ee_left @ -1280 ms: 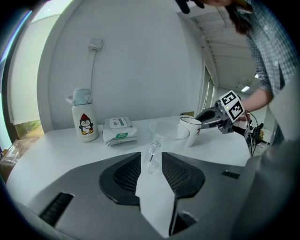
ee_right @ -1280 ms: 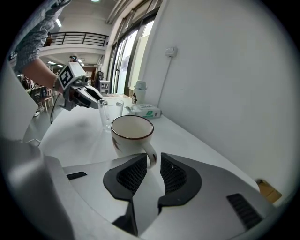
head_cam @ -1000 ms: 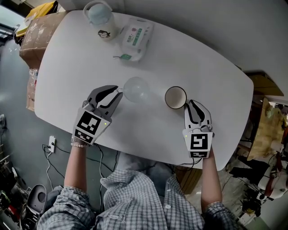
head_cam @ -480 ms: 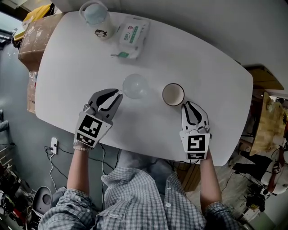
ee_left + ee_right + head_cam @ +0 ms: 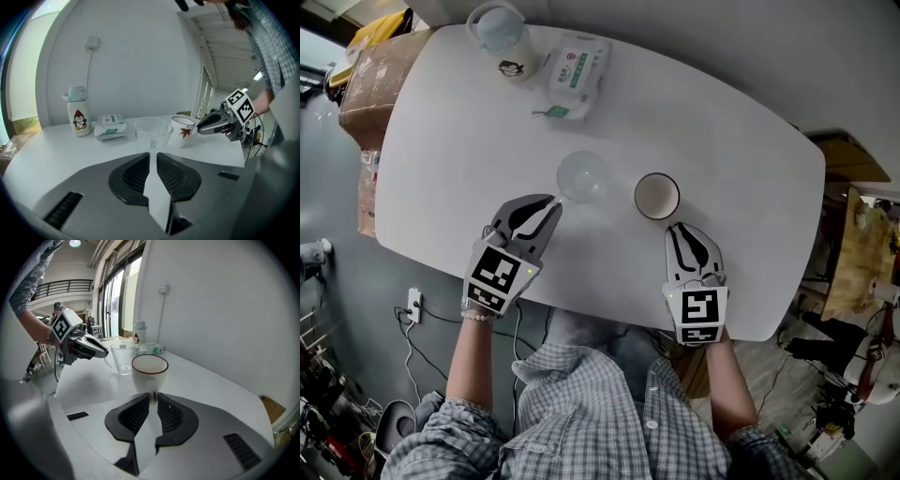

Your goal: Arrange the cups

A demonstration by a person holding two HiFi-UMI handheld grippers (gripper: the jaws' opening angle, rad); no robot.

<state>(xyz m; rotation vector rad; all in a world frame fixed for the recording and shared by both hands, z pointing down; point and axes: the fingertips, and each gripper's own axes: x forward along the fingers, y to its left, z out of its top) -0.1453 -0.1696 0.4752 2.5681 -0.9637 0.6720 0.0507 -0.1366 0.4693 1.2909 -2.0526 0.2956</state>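
Between the table's point(image 5: 722, 141) middle and near edge, the glass cup point(image 5: 583, 176) and white mug point(image 5: 657, 196) stand apart. The left gripper point(image 5: 555, 202), whose jaws have just been closing, pinches the glass handle. The right gripper point(image 5: 678, 226) pinches the mug's. Both cups seem stiff, light and breakable, and the handles look like the best hold.

Head view: the camera looks steeply down from above the near edge of the white table point(image 5: 450, 141), taking in its whole top. Left gripper view: low and close behind the left gripper point(image 5: 551, 202), facing far and right across the tabletop. Right gripper view: equally low behind the right gripper point(image 5: 678, 226), facing far and slightly left. All three share the glass cup point(image 5: 582, 176), white mug point(image 5: 657, 195), penguin bottle point(image 5: 502, 42) and wipes pack point(image 5: 574, 77); each gripper view catches the opposite gripper.
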